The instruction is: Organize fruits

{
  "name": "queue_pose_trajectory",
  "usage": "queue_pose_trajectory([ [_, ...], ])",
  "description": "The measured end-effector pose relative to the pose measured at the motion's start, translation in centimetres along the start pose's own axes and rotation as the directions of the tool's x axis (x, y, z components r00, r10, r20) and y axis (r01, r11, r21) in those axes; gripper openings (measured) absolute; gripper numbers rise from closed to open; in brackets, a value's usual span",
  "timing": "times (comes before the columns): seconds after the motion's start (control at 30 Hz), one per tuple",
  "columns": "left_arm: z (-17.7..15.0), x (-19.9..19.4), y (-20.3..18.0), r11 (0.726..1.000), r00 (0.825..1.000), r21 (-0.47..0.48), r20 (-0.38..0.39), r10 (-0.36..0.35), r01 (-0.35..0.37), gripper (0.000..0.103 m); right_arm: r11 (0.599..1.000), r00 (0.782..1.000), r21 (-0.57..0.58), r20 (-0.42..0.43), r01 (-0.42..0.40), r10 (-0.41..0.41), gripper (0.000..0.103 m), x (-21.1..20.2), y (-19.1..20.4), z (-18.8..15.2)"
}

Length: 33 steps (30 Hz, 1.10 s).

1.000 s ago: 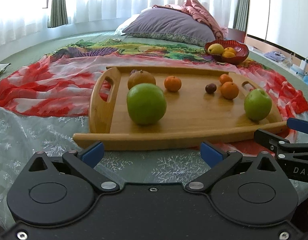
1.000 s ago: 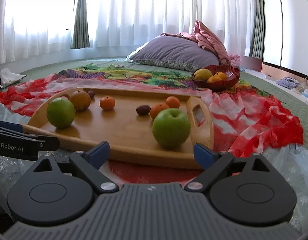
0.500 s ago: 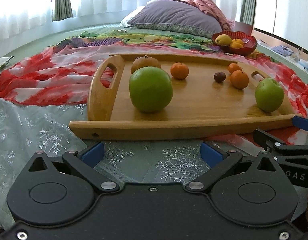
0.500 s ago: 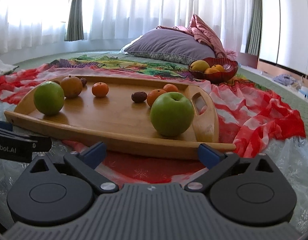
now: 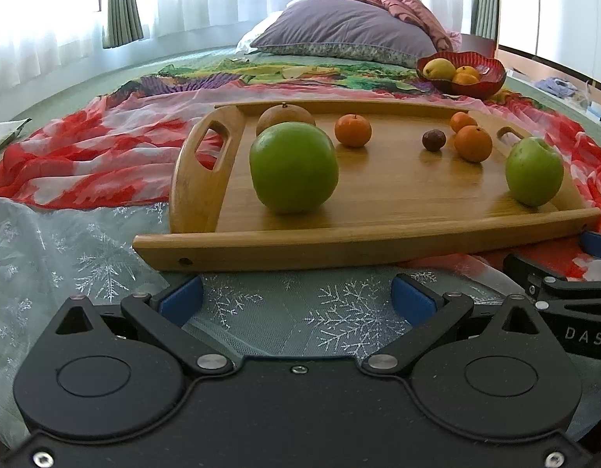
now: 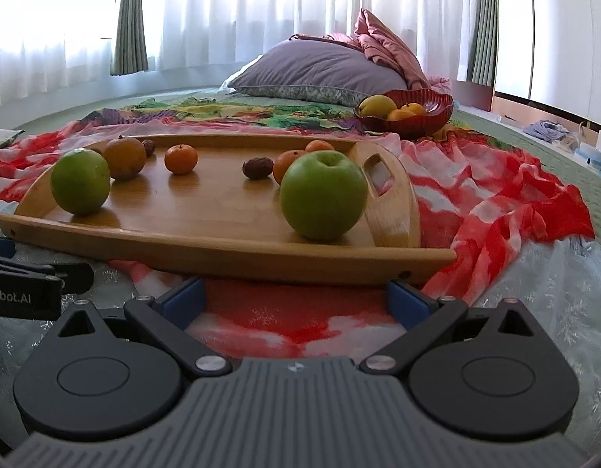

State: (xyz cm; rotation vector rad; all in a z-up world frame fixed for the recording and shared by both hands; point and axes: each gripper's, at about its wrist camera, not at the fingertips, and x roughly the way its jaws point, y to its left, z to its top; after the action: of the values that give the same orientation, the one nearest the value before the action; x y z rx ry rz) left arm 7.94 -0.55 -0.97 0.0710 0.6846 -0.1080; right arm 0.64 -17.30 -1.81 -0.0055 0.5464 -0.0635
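A wooden tray [image 5: 378, 202] [image 6: 207, 210] lies on the bed with fruit on it. In the left wrist view a large green apple [image 5: 294, 167] sits near the tray's left handle, a brown pear [image 5: 285, 117] behind it, tangerines [image 5: 353, 130] [image 5: 473, 143] and a dark date [image 5: 433, 140] further back, and a second green apple [image 5: 534, 171] at the right. The right wrist view has that second apple [image 6: 324, 195] closest. A red bowl [image 5: 483, 78] [image 6: 425, 117] beyond the tray holds yellow and orange fruit. My left gripper [image 5: 296, 298] and right gripper [image 6: 296, 298] both stand open, empty, just short of the tray's near rim.
Red-and-white scarf cloth [image 6: 495, 210] spreads under and around the tray, over a pale snowflake net [image 5: 86, 265]. A purple pillow [image 5: 347, 35] and pink bedding lie at the back before curtained windows. Each gripper shows at the other view's edge.
Both grippers have come down and closer to the tray, which now looms larger. The right jaws have spread slightly wider. No fruit has moved.
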Motion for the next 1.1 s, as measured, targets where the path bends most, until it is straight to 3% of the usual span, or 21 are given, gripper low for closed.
queue_pose_trajectory([
  [1.1, 0.49, 0.86, 0.26, 0.999, 0.999, -0.049, -0.042, 0.022, -0.024, 0.103, 0.999, 1.000, -0.052, -0.018, -0.017, 0.016, 0.103, 0.61, 0.38, -0.36],
])
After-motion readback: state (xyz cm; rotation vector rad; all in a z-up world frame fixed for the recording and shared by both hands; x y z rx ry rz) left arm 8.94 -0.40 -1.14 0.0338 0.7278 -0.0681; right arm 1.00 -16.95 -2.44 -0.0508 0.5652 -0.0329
